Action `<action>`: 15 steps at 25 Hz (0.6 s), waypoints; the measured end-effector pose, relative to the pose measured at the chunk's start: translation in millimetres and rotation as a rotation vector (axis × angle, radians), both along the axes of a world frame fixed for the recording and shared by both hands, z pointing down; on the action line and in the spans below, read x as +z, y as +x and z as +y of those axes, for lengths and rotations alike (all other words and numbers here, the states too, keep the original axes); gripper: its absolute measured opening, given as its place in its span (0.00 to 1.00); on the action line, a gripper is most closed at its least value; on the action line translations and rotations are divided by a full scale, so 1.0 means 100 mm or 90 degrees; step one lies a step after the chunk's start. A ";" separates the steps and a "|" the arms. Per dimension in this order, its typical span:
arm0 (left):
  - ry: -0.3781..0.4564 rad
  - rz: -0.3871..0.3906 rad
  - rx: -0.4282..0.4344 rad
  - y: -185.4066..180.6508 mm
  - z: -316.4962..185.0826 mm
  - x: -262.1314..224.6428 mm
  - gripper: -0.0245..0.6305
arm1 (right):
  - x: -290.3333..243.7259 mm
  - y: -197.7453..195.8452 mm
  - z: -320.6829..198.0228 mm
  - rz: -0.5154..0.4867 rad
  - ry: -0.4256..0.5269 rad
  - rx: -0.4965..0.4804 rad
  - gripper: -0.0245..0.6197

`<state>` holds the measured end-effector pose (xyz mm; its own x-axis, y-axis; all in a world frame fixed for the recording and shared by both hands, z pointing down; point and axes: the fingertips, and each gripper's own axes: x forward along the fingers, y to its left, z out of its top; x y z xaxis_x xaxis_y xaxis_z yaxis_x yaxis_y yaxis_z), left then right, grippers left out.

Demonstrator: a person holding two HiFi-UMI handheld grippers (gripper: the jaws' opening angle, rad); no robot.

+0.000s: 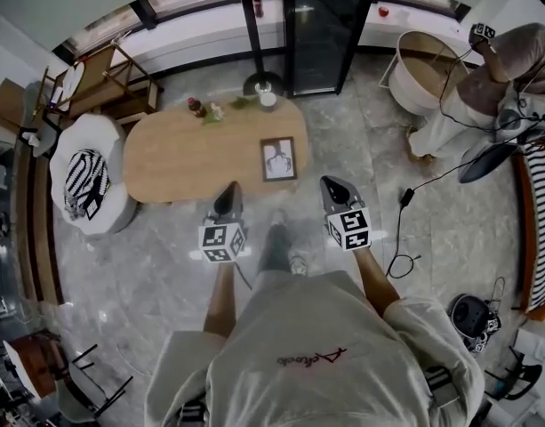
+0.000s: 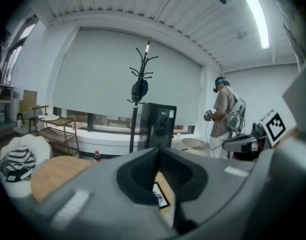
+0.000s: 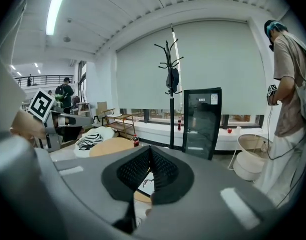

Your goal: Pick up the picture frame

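The picture frame (image 1: 278, 158), dark-edged with a pale print, lies flat near the right end of the oval wooden table (image 1: 183, 154). Below the table's near edge, my left gripper (image 1: 228, 194) hangs shut and empty, just left of the frame. My right gripper (image 1: 334, 187) is shut and empty too, off the table's right end over the floor. In the left gripper view a corner of the frame (image 2: 159, 195) shows under the shut jaws (image 2: 158, 151). Part of the frame (image 3: 145, 182) peeks below the shut jaws (image 3: 150, 151) in the right gripper view.
A small bottle (image 1: 196, 107), flowers and a white cup (image 1: 268, 99) stand at the table's far edge. A white armchair with striped cloth (image 1: 87, 183) sits left. A coat stand (image 1: 252, 25), black cabinet (image 1: 328, 27), round tub (image 1: 428, 69), another person (image 1: 503, 69) and floor cables (image 1: 404, 238) lie beyond.
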<state>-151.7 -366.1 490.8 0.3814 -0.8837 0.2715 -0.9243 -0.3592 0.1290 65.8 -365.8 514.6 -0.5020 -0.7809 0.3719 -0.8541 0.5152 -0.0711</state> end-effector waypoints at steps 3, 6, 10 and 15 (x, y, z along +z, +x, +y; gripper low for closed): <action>-0.022 0.004 0.006 -0.03 -0.18 0.16 0.04 | 0.13 -0.06 -0.17 0.002 -0.019 0.003 0.05; -0.041 0.008 0.010 -0.04 -0.37 0.33 0.04 | 0.27 -0.11 -0.37 0.005 -0.034 0.006 0.05; -0.073 0.017 0.013 -0.07 -0.61 0.62 0.04 | 0.49 -0.18 -0.62 0.009 -0.062 0.014 0.05; -0.110 0.024 0.019 -0.11 -0.87 0.94 0.04 | 0.75 -0.27 -0.88 0.009 -0.092 0.022 0.05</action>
<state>-162.3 -453.4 584.5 0.4199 -0.8131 0.4031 -0.9067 -0.3564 0.2256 38.7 -453.9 589.4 -0.4698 -0.7348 0.4892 -0.8724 0.4712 -0.1301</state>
